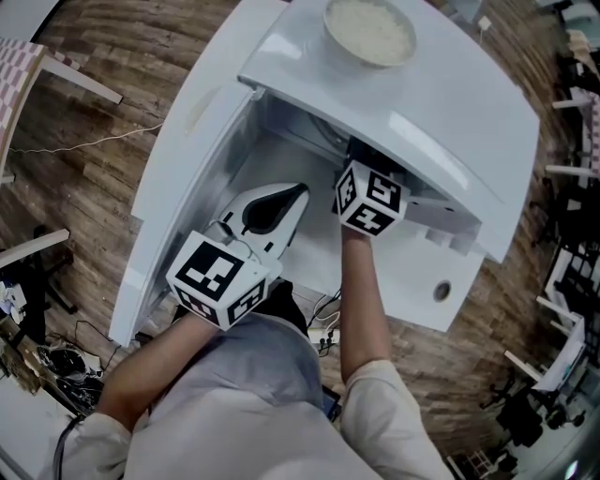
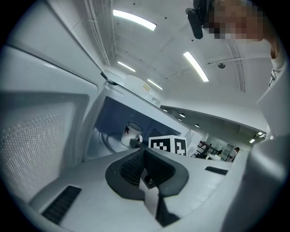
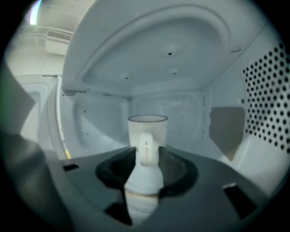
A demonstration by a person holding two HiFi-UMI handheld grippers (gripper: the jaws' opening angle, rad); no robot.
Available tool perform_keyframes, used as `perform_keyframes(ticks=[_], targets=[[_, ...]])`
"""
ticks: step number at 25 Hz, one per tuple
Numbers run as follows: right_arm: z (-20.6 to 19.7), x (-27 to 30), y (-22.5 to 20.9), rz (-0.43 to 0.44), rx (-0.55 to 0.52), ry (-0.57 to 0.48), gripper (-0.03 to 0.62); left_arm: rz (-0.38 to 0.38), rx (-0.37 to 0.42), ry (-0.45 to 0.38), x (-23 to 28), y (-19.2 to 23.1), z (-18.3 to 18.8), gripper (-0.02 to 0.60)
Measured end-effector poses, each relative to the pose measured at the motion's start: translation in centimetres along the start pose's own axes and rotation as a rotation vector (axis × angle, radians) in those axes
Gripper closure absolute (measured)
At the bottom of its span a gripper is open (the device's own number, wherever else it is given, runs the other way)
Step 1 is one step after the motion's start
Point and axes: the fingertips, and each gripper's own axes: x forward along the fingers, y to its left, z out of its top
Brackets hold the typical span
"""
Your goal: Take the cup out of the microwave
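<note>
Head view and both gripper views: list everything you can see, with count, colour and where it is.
boxy microwave oven: one, white, on the table, door open to the left
ceramic cup with a handle: one, white, upright inside the microwave, handle toward the right gripper
round bowl with pale contents: one, off-white, on top of the microwave
flat table with a round hole: one, white, under the microwave
plank wooden floor: brown, all around
left gripper: one, white and black, outside by the door, fingers together, empty
right gripper: one, inside the microwave, fingers either side of the cup's handle; grip unclear
</note>
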Motion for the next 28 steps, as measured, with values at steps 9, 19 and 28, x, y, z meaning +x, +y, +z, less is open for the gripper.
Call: perform_keyframes(ticks=[9,19,28], targets=[[0.0,-0.2,-0.5,-0.03,-0.011,-0.006,0.508,0.0,-0.012,0.002,0.2,0.0,-0.2,0.572],[-0.1,-1.2,-0.4,-0.005,-0.009,-0.01,0.511,-0.005,-0.018,-0.012,0.3,-0.4,0.0,0.572],[-0.9,-3.3,-0.2,0.006,-0.023,-0.013,0.511,-0.011,-0.024,-0.013,0.5,-1.1,-0.1,0.572]])
